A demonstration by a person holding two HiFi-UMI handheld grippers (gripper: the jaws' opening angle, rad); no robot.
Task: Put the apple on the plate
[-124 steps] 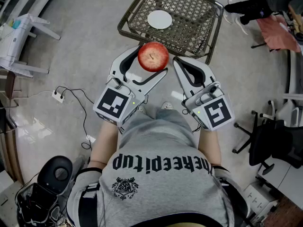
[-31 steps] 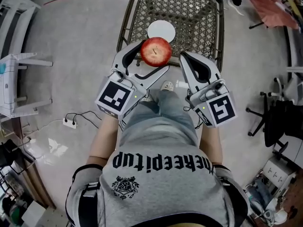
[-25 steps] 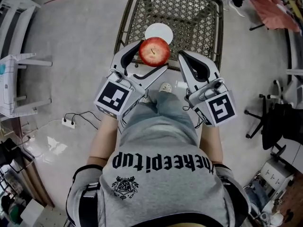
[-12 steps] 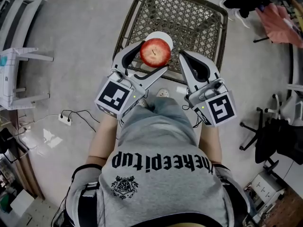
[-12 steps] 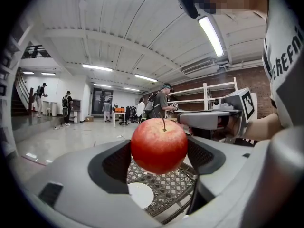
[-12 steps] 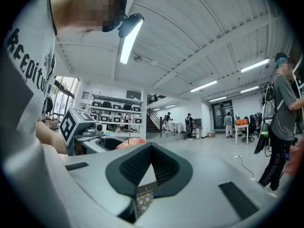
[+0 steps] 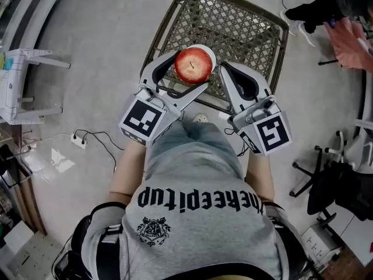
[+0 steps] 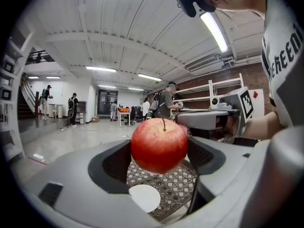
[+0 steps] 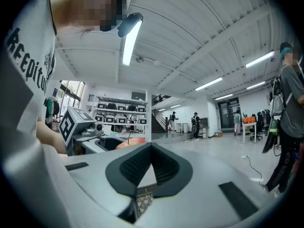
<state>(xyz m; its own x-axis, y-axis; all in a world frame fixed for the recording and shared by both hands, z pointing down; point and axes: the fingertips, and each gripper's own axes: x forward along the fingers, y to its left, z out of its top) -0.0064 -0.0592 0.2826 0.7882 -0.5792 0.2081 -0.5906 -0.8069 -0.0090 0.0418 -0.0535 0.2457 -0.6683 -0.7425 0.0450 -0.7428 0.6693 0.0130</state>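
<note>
A red apple (image 7: 193, 65) is held above the floor, with my left gripper (image 7: 185, 74) shut on it. In the left gripper view the apple (image 8: 159, 145) sits upright between the two grey jaws, stem up. The small white plate (image 8: 145, 197) lies below it on a woven wicker table (image 8: 179, 186). From the head view only a white sliver of the plate (image 7: 208, 51) shows behind the apple. My right gripper (image 7: 224, 70) hovers just right of the apple, shut and empty. Past its left jaw the apple's top (image 9: 132, 143) peeks out.
The wicker table (image 7: 245, 22) has a dark raised rim. A power strip with cable (image 7: 77, 137) lies on the floor at left, near a white folding table (image 7: 23, 80). An office chair (image 7: 341, 185) stands at right. A person's shoes (image 7: 306, 10) are at the top right.
The person has stepped toward the wicker table. The apple, still in the left gripper, now hangs over the plate and covers most of it. The right gripper has kept alongside.
</note>
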